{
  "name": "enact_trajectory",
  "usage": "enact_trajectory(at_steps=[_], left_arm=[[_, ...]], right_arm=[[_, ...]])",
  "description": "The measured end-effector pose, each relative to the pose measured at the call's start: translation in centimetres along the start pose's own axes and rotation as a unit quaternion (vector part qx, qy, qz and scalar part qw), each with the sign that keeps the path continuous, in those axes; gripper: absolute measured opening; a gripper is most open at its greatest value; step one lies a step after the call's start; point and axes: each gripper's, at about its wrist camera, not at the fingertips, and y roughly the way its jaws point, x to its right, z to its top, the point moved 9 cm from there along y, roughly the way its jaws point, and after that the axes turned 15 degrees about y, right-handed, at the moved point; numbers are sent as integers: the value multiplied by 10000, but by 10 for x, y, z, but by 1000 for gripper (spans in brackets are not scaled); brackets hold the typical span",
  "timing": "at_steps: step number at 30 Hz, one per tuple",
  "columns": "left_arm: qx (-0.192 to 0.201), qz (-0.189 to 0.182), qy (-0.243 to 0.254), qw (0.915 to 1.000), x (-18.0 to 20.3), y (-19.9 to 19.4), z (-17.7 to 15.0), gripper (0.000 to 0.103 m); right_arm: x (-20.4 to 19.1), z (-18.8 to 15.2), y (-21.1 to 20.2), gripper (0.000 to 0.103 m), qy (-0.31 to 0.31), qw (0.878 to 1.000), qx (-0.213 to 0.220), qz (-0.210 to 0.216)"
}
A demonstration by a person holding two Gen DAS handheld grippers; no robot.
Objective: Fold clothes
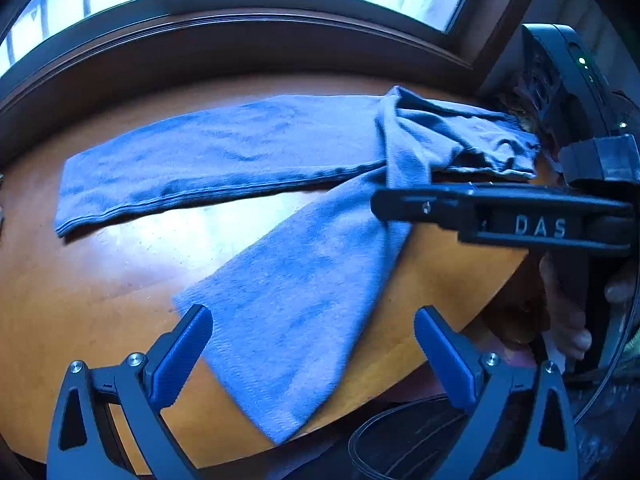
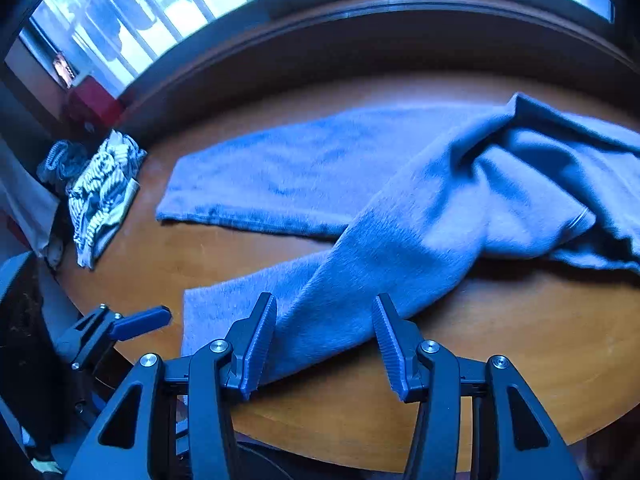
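A pair of blue pants point(image 1: 256, 152) lies on the round wooden table point(image 1: 80, 300). One leg stretches left along the back; the other leg point(image 1: 304, 304) slants toward the front edge. The waist point(image 1: 472, 140) is bunched at the right. My left gripper point(image 1: 314, 354) is open, its fingers on either side of the near leg's end, just above it. My right gripper point(image 2: 324, 344) is open over the same leg point(image 2: 360, 280), higher up its length. The right gripper also shows in the left wrist view point(image 1: 500, 212), and the left gripper's fingertip shows in the right wrist view point(image 2: 140, 322).
A striped cloth bundle point(image 2: 100, 196) lies at the table's left edge. A dark wooden sill and window run behind the table point(image 1: 248, 40). A black cable point(image 1: 400, 432) hangs below the front edge. A red box point(image 2: 94, 104) sits far left.
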Motion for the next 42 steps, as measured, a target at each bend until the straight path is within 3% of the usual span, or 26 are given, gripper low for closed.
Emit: enact_trajectory(at_steps=[5, 7, 8, 9, 12, 16, 20, 24, 30, 35, 38, 42], left_arm=[[-84, 140, 34, 9999, -16, 5, 3, 103], [-90, 85, 78, 9999, -23, 8, 5, 103], [-93, 33, 114, 9999, -24, 11, 7, 103], [-93, -39, 183, 9998, -27, 11, 8, 103], [-52, -226, 546, 9982, -36, 16, 15, 103], [74, -429, 1106, 9929, -60, 7, 22, 103], [243, -534, 1183, 9912, -100, -1, 31, 103], [388, -652, 1041, 9917, -142, -14, 34, 103], [409, -725, 792, 9934, -190, -20, 29, 103], [407, -832, 745, 9929, -204, -18, 27, 103], [412, -896, 729, 9925, -210, -16, 27, 103], [419, -978, 707, 9918, -218, -14, 26, 103]], right_arm=[[2, -1, 7, 50, 226, 9995, 40, -237], [3, -2, 7, 37, 340, 9987, 108, -359], [4, -2, 8, 15, 444, 9981, 145, -410], [4, -2, 8, 7, 584, 9973, 174, -411], [-3, 3, 2, 4, 852, 9950, 424, -311], [-33, 24, -12, 4, 897, 9928, 796, 40], [-63, 62, -13, 4, 893, 9897, 1079, 286], [-79, 99, 20, 4, 1136, 9879, 855, 621], [-73, 123, 102, 4, 1594, 9863, 286, 314], [-75, 126, 115, 5, 1669, 9850, 405, 158], [-77, 124, 114, 12, 1664, 9850, 446, 104], [-86, 112, 93, 42, 1462, 9868, 681, 163]])
